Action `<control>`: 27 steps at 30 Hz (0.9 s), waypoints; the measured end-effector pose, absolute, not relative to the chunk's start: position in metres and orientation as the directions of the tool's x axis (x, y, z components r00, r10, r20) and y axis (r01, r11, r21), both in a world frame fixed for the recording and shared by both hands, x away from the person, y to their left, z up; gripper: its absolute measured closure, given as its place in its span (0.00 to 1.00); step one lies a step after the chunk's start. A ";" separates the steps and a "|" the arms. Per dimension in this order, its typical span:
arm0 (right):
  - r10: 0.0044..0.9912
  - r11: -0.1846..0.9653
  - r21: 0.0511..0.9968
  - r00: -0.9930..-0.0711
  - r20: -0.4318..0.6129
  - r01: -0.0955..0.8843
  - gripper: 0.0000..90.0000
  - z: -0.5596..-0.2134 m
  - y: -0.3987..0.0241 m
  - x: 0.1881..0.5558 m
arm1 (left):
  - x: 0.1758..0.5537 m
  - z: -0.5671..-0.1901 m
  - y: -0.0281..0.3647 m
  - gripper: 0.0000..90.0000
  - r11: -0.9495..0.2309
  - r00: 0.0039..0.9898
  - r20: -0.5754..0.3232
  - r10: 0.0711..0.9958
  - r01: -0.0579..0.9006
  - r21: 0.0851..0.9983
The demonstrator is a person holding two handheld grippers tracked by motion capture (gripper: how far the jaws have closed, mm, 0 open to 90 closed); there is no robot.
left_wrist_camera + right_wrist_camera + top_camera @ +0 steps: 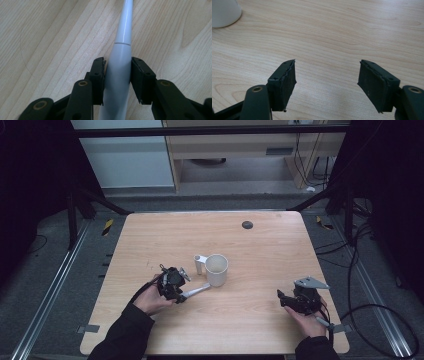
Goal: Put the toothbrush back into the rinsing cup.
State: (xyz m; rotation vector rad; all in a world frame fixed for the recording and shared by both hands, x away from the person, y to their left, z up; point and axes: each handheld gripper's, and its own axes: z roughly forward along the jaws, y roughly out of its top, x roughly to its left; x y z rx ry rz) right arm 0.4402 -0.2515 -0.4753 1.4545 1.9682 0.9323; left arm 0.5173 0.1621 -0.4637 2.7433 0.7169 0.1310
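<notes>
A pale wooden tabletop (250,250) is carrying a white cup (217,269). Just beside its base, a grey-white toothbrush handle (119,72) is lying flat, its long axis pointing up toward the cup. The left gripper (117,75) fingers are pinching its thicker end. The right gripper (327,82) is resting well apart, fingers spread.
</notes>
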 end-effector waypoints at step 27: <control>0.956 0.190 0.775 -0.294 -0.006 0.603 0.33 -0.476 -0.252 0.441 | 0.517 -0.459 0.163 0.74 -0.847 0.888 -0.011 0.460 0.442 0.294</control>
